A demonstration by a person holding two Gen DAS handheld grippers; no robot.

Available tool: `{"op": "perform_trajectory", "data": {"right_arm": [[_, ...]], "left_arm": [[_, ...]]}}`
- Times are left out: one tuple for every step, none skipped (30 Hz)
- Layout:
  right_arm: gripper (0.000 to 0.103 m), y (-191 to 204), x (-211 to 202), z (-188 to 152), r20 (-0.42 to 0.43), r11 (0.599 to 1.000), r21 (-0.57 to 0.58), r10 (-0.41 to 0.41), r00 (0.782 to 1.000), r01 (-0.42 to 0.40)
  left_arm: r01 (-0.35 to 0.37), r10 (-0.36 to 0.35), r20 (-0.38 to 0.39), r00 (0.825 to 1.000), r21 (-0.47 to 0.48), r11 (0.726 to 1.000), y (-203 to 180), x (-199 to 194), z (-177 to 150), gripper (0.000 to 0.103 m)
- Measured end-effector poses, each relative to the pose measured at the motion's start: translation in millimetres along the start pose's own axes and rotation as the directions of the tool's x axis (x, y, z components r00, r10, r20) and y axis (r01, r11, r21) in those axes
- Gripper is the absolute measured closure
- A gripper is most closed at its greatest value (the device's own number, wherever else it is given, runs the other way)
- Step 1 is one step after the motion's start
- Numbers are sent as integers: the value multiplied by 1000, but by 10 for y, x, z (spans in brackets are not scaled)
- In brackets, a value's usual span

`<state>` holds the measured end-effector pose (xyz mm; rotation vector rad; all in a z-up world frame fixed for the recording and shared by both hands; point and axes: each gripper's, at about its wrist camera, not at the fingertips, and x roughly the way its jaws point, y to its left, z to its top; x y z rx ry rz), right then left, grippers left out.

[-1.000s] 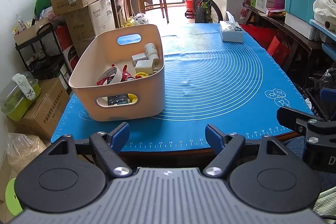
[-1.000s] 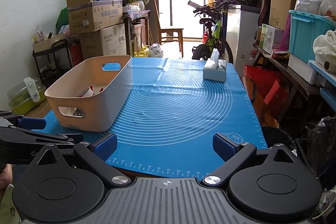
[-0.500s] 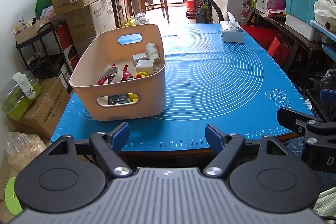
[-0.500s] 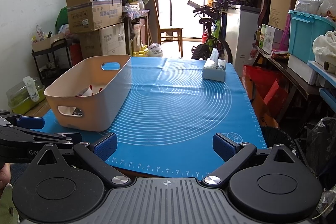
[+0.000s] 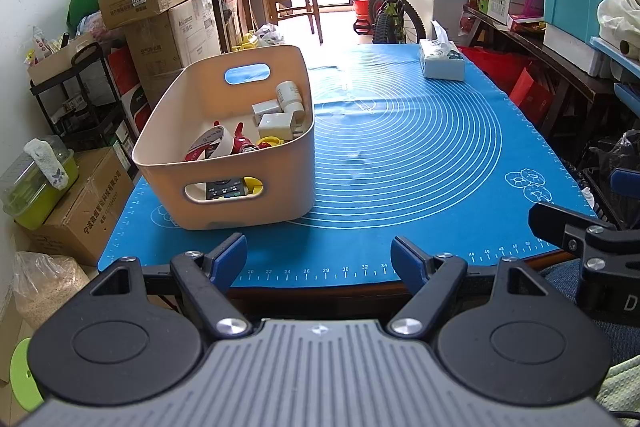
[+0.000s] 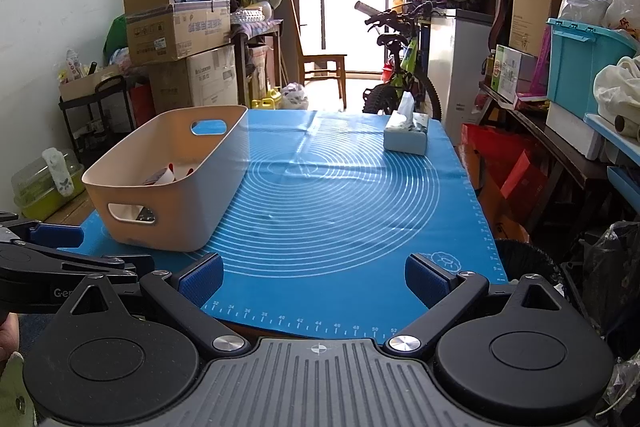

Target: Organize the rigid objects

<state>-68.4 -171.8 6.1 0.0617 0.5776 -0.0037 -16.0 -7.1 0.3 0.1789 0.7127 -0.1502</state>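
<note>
Smooth blue mat [image 5: 400, 163] carries rounded beige plastic bin [image 5: 240, 183].

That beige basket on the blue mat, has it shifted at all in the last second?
No. The beige basket sits at the same corner of the blue mat as before.

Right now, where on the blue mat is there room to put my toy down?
The big bare patch is the ringed middle of the blue mat, between the beige bin and the mat's right edge, with the tissue box at the far end. The near strip in front of the bin is free too. Inside the bin it is crowded with small things.
</note>
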Motion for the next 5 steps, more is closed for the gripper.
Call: {"op": "perform_trajectory", "data": {"right_arm": [[6,-2,0,0,0,1000,0,0,1000,0],[6,-3,2,0,0,1000,0,0,1000,0],[6,0,1,0,0,1000,0,0,1000,0],[6,3,-1,0,0,1000,0,0,1000,0],[6,3,-1,0,0,1000,0,0,1000,0]], "left_arm": [[1,-1,0,1000,-1,1000,0,1,0,24],[0,0,0,1000,-1,1000,0,1,-1,24],[0,0,0,1000,-1,1000,0,1,0,24],[1,-1,0,1000,-1,1000,0,1,-1,24],[1,-1,1,1000,-1,1000,1,1,-5,24]]}}
